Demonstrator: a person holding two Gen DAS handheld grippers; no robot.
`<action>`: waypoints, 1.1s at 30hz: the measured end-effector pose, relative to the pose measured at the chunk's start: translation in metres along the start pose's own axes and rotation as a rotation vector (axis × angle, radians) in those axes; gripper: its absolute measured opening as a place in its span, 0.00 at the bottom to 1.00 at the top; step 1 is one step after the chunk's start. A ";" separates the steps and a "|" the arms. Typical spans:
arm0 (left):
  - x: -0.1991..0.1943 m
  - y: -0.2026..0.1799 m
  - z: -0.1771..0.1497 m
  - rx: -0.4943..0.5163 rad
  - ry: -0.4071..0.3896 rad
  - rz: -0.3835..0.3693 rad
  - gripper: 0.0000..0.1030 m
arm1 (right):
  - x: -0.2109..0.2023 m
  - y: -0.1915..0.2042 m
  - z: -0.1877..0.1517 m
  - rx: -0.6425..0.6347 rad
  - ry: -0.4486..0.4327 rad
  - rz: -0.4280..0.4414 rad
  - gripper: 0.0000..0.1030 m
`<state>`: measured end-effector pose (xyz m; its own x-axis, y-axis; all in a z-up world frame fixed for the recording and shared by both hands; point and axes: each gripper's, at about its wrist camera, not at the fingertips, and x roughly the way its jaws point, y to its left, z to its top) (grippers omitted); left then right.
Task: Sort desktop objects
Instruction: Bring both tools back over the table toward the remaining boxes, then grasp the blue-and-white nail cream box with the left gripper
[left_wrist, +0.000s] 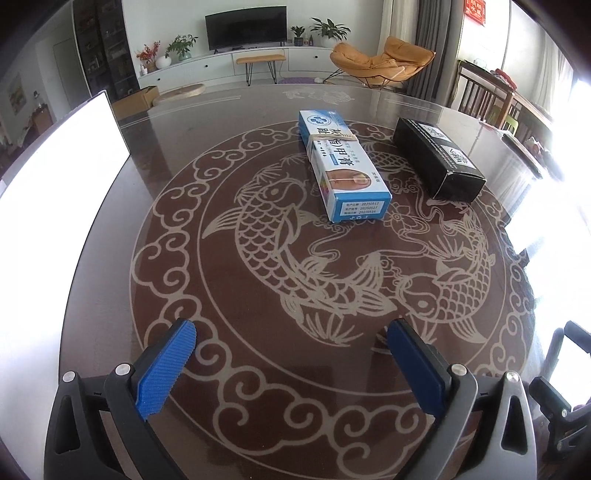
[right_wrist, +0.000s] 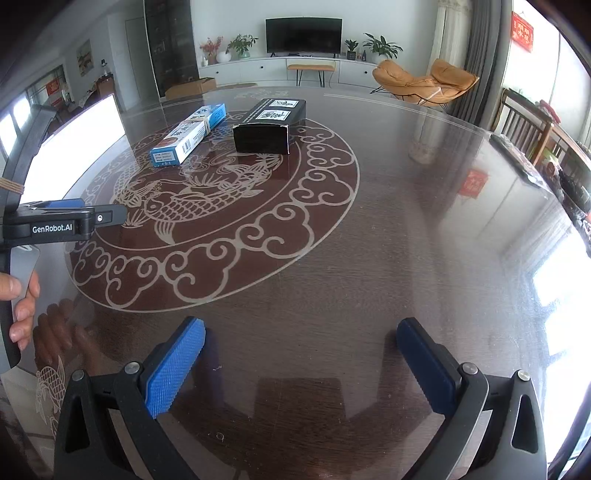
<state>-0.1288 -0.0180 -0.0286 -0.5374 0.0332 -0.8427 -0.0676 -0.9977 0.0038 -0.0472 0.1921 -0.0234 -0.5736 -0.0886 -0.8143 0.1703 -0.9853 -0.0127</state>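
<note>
- Left gripper – blue ribbed pads spread wide, nothing between them, hovering over the carp pattern on the dark glossy round table.
- Right gripper – same story: fingers wide apart, empty, over a bare stretch of the tabletop right of the patterned ring.
- Long blue-and-white cardboard box with Chinese print lies flat near the middle of the pattern, a rubber band wrapped around it about a third of the way along, its short end with printed dates facing the left camera.
- Long black cardboard box with white labels on top lies flat just beside the blue one, on its right in the left wrist view; a narrow gap between them, not touching.
- Both boxes sit well ahead of both grippers.
- Right wrist view shows the left gripper's body at the left edge, with the person's hand on the handle.
- White flat panel stands at the table's left edge, overexposed – can't tell what it is.
</note>
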 end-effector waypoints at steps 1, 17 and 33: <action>0.002 0.000 0.003 -0.003 -0.004 0.002 1.00 | 0.000 0.000 0.000 0.000 0.000 0.000 1.00; 0.031 0.001 0.050 -0.061 -0.007 0.041 1.00 | 0.000 0.000 0.000 0.000 0.000 0.000 1.00; 0.034 -0.025 0.059 0.012 0.037 -0.015 1.00 | 0.000 0.000 0.000 0.000 -0.001 0.000 1.00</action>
<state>-0.1950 0.0116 -0.0258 -0.5049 0.0461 -0.8619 -0.0855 -0.9963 -0.0033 -0.0471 0.1921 -0.0234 -0.5742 -0.0890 -0.8139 0.1702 -0.9853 -0.0124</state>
